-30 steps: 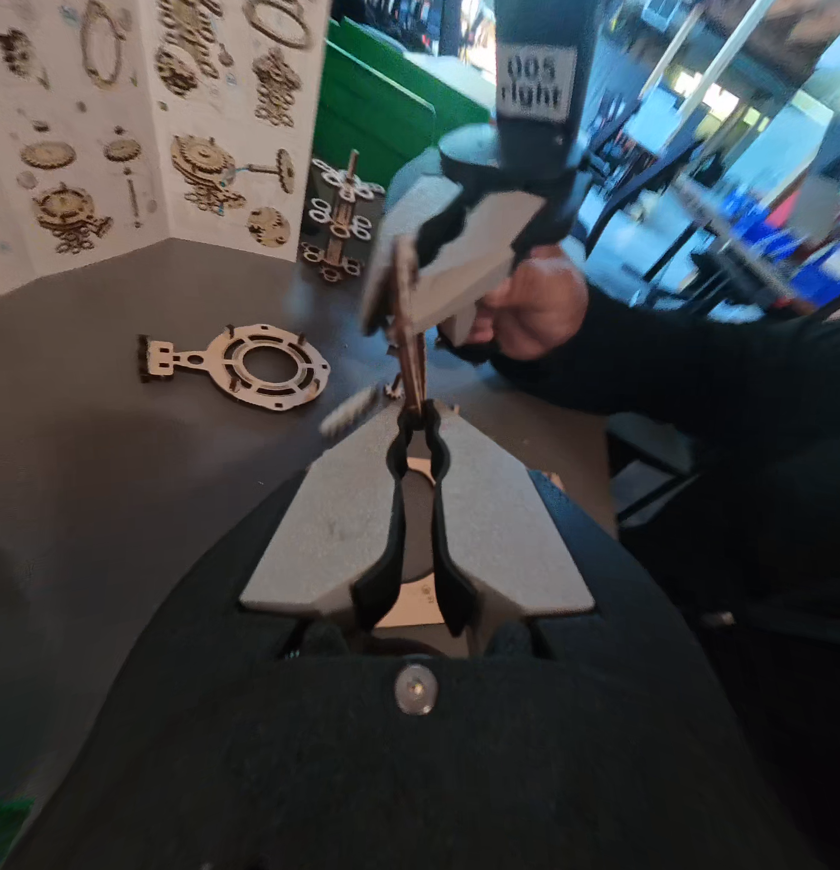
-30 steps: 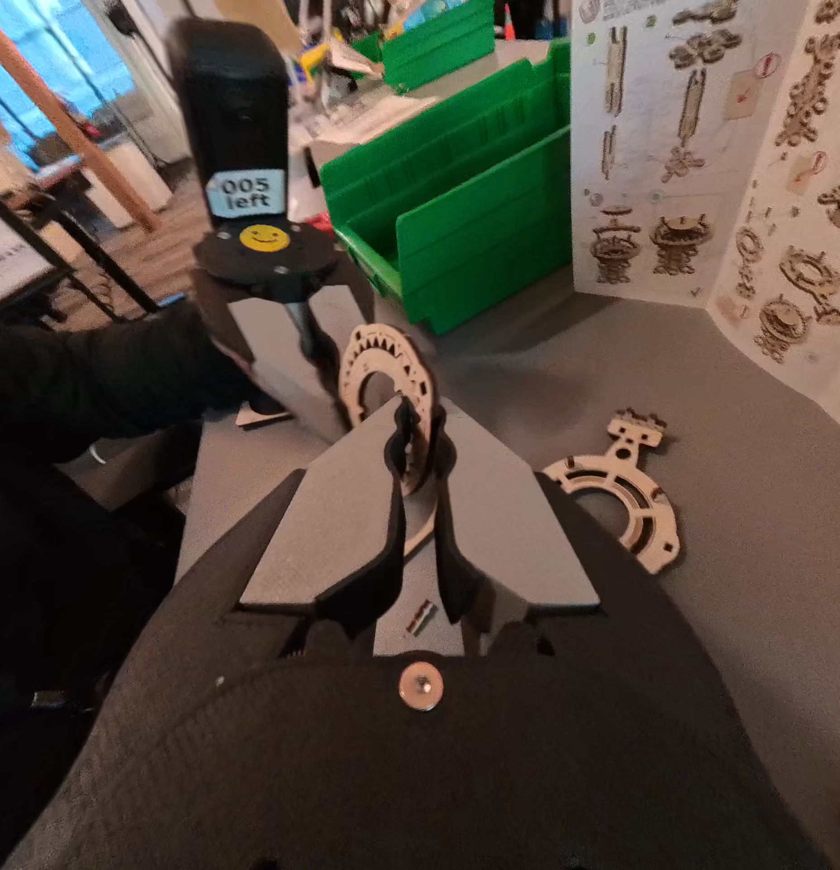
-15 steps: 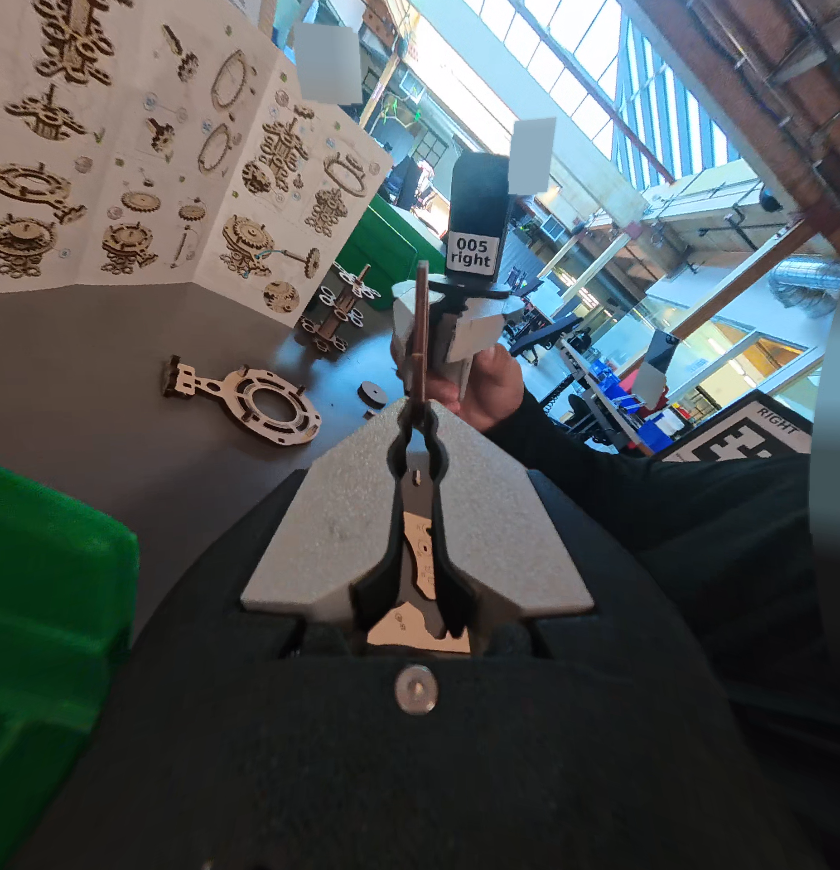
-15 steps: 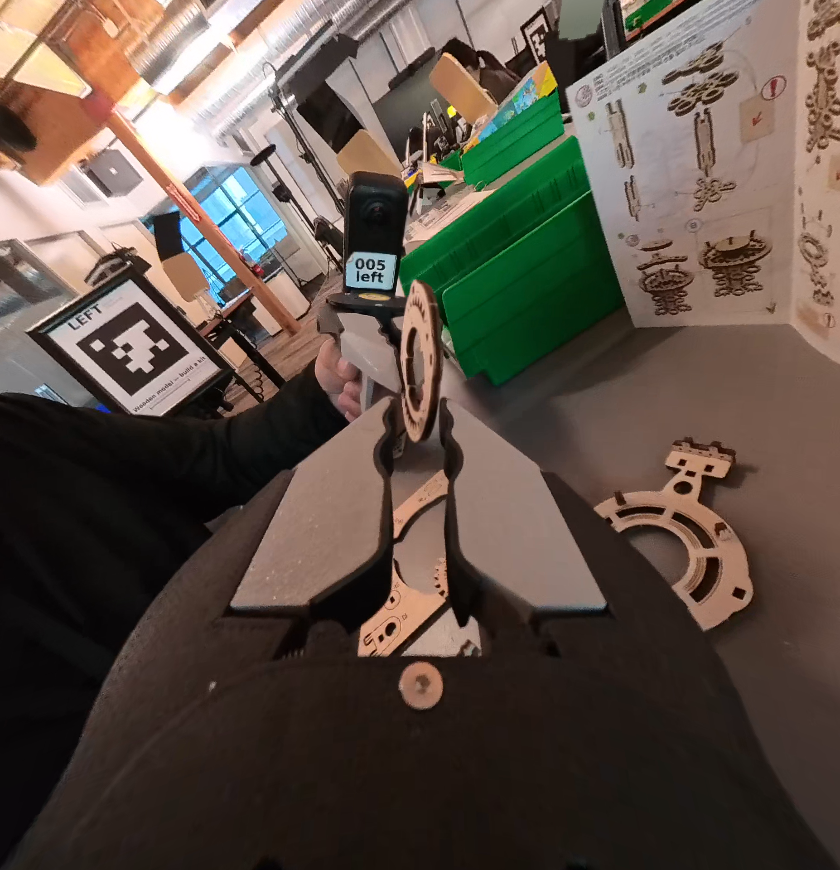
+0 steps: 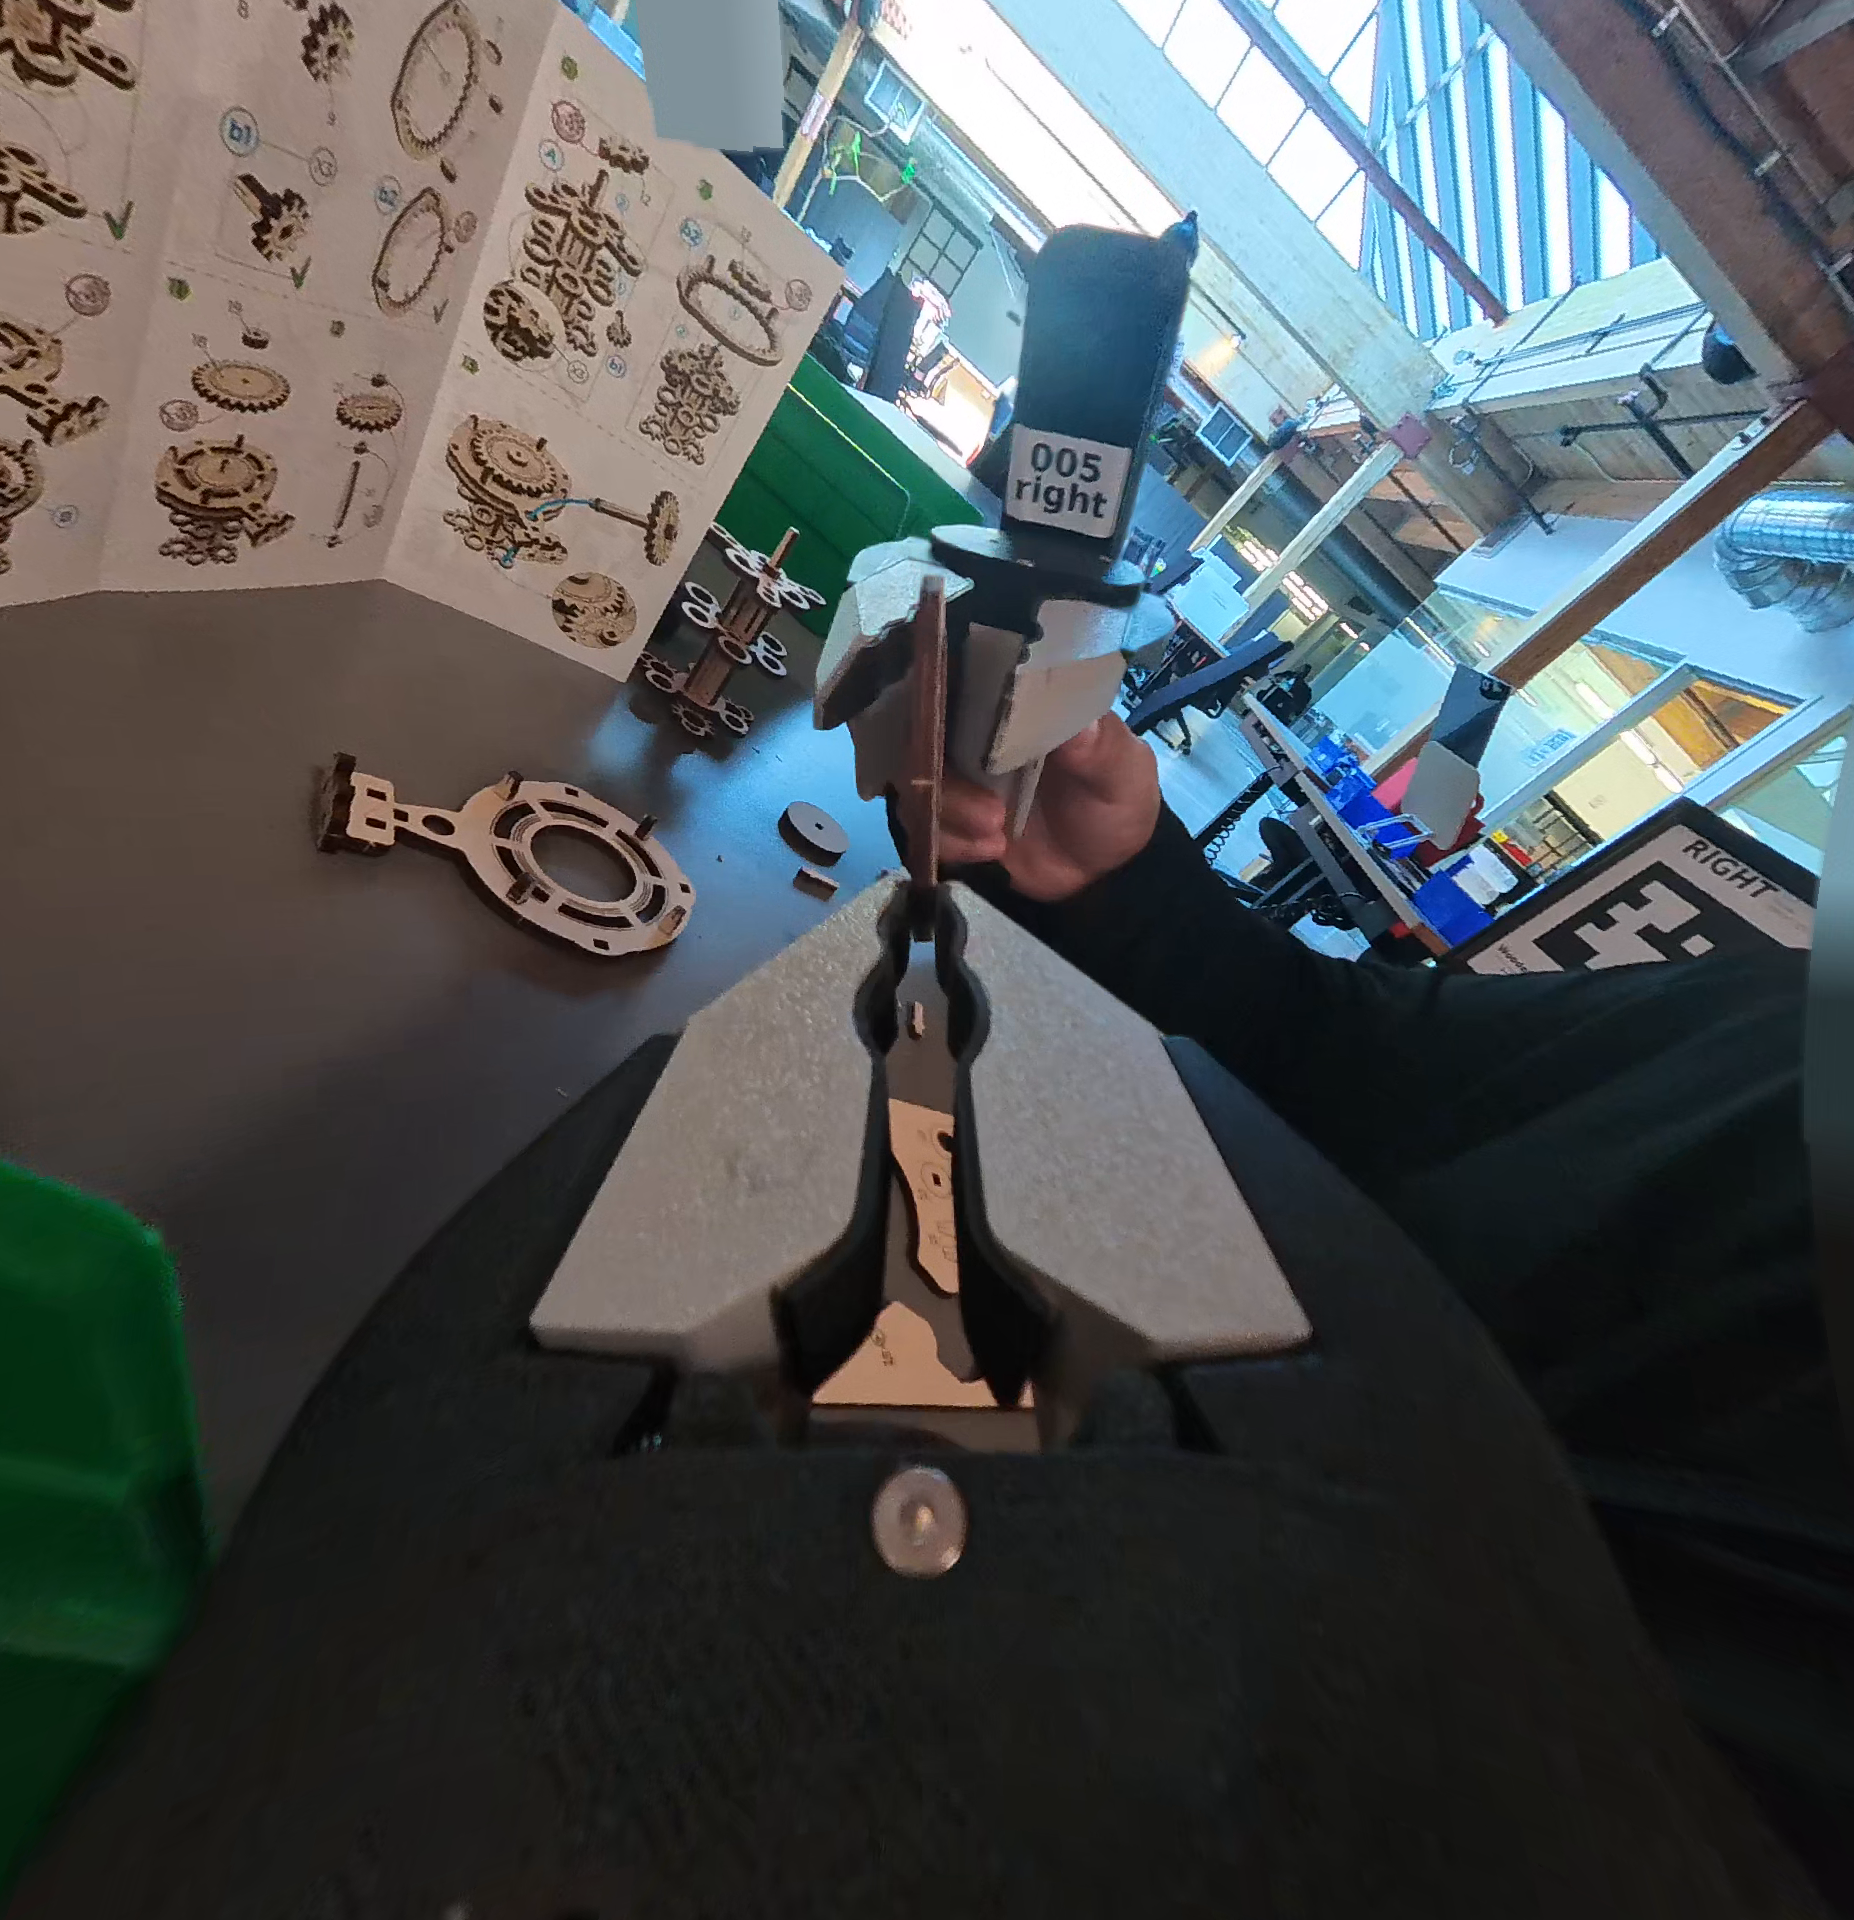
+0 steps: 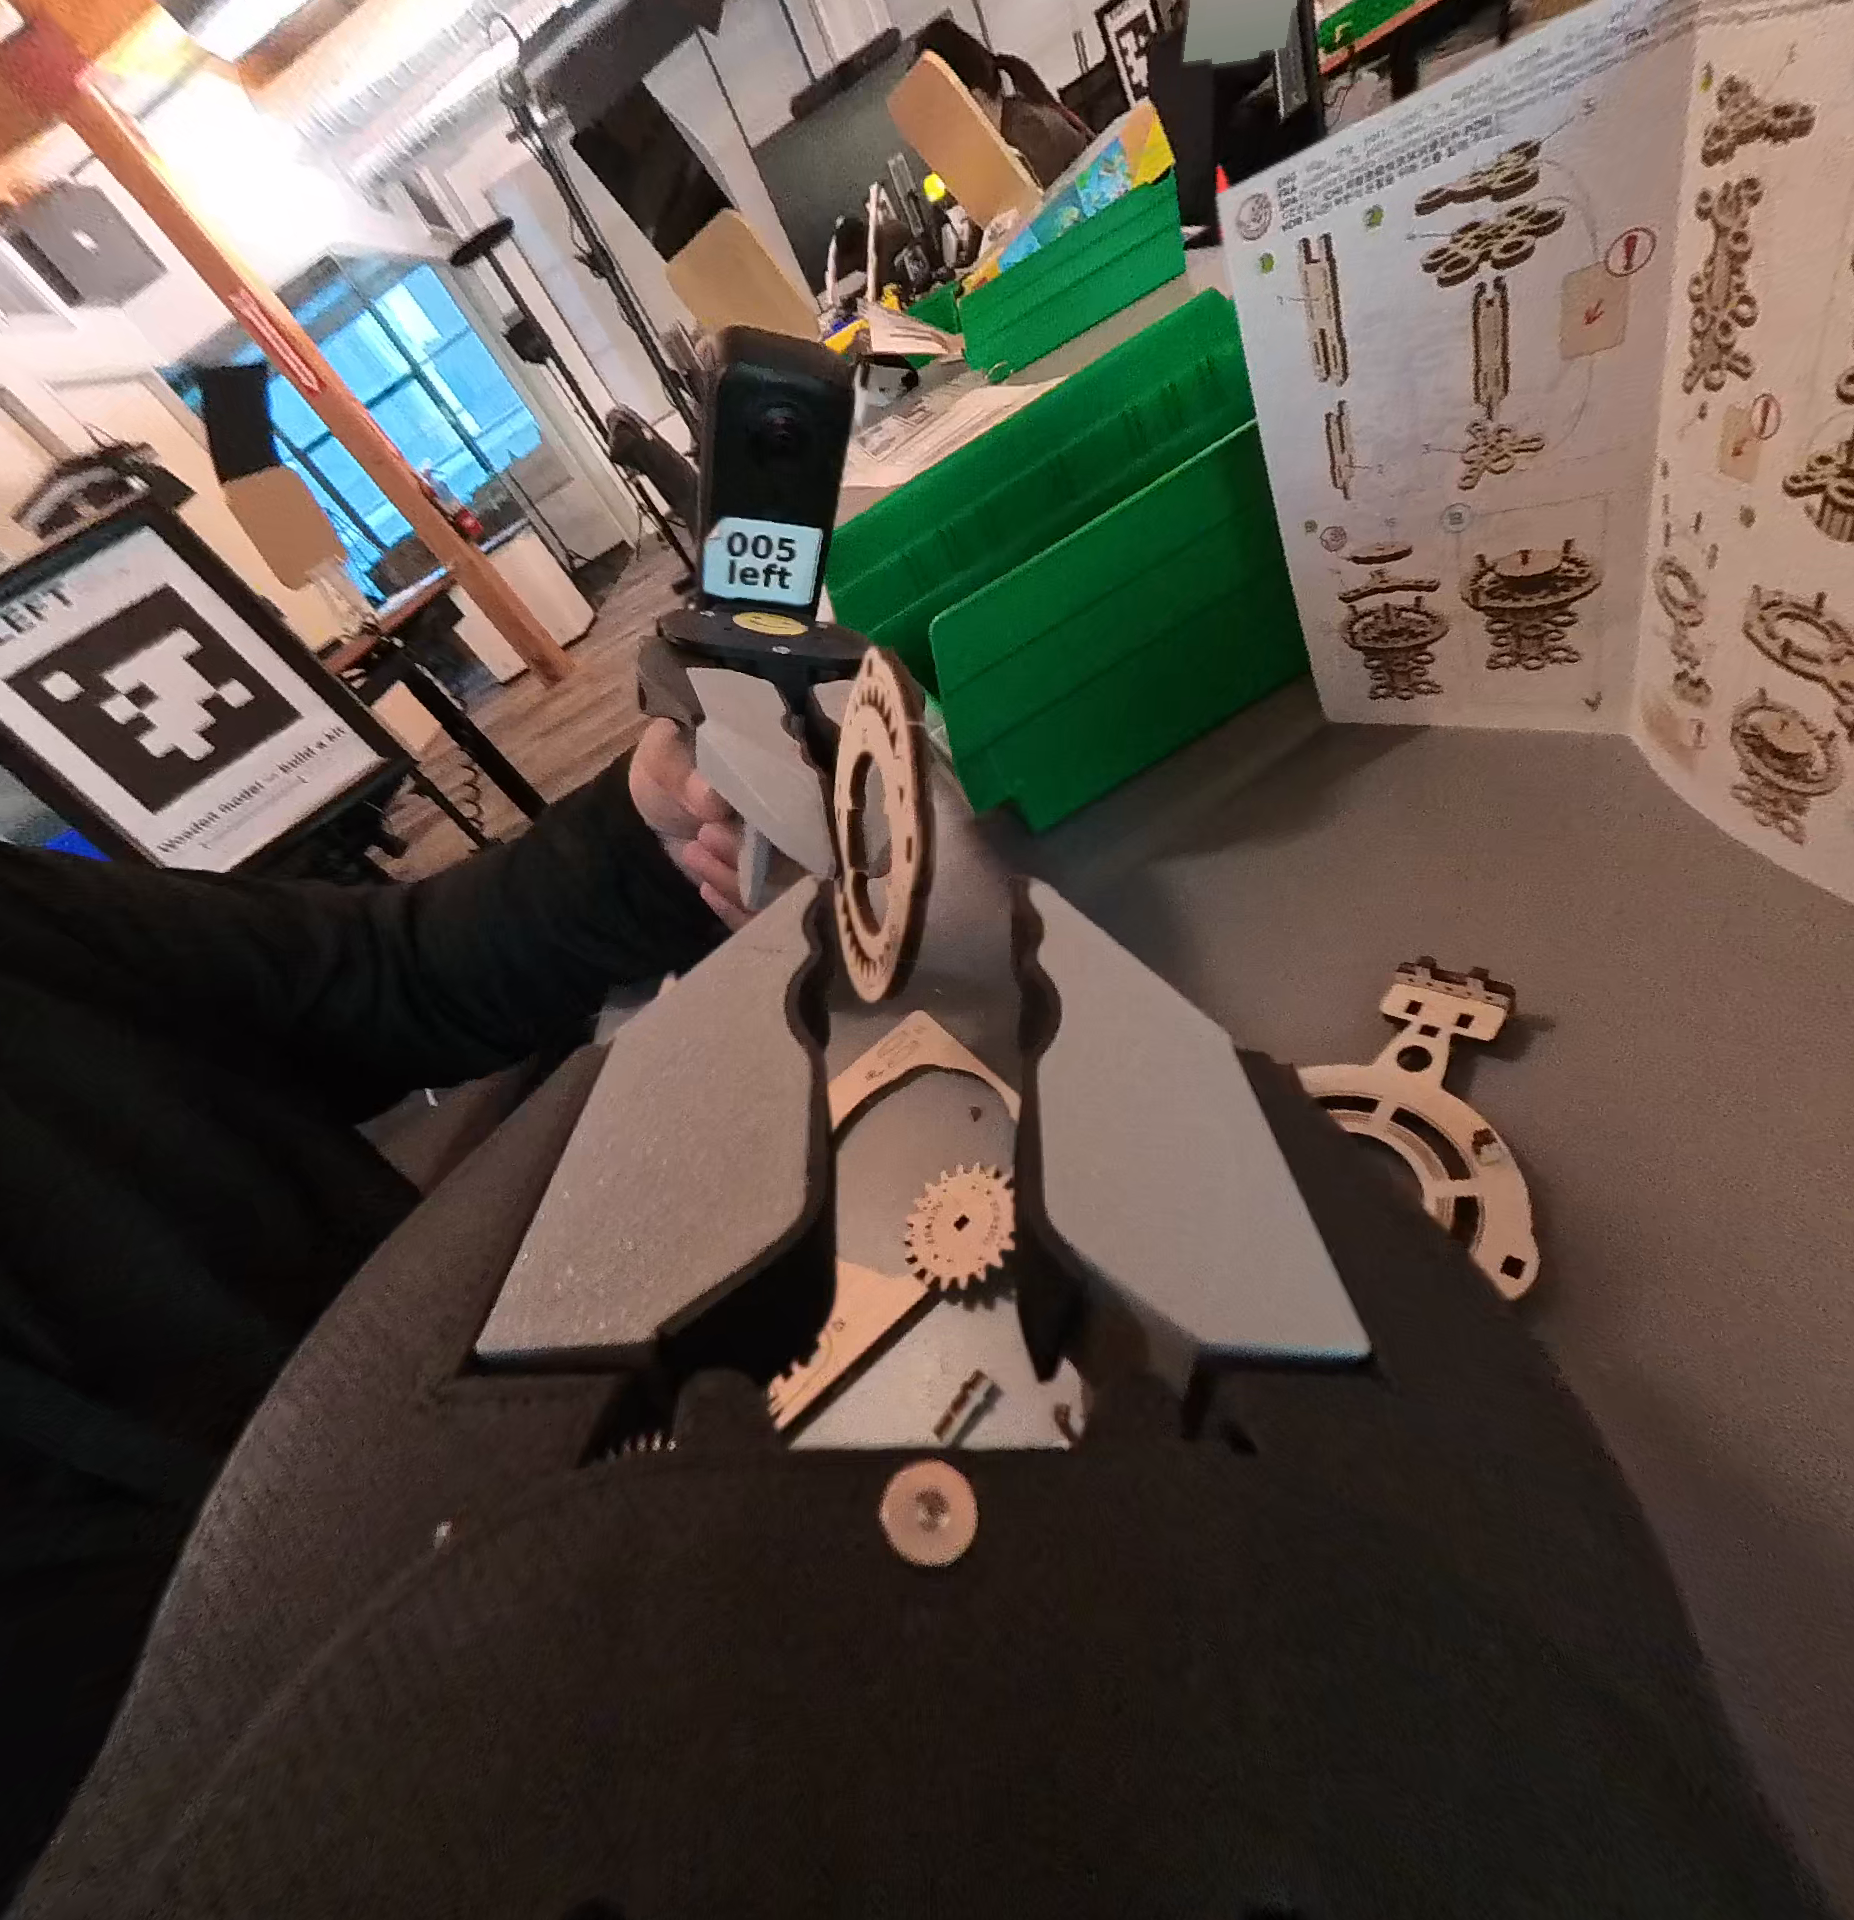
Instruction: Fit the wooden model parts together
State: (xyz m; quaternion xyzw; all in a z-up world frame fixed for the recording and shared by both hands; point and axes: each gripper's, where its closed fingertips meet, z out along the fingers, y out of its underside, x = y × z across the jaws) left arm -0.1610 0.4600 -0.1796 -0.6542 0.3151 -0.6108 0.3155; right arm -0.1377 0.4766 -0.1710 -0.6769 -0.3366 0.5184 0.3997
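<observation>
The ring [image 6: 879,821] has been released by the right gripper [image 6: 918,935], fingers now spread; it is pinched by the left gripper [image 5: 923,914] alone, above the table [image 6: 1525,935].

We are looking across a dark grey matte desk [image 5: 175,1039] into a tall open workshop. Daylight is pouring through slanted skylight panes [image 5: 1474,156] set between heavy reddish-brown timber beams [image 5: 1733,208], and a silver corrugated ventilation duct [image 5: 1796,561] is hanging near them. Green plastic storage bins [image 6: 1089,582] are lining the desk's far edge. Beyond them, we are seeing a blue-lit gridded window [image 6: 383,384], an orange-brown slanting wooden post [image 6: 310,364], a brown plank floor [image 6: 549,717] and a black-framed white board with a square black pattern [image 6: 164,686].
</observation>
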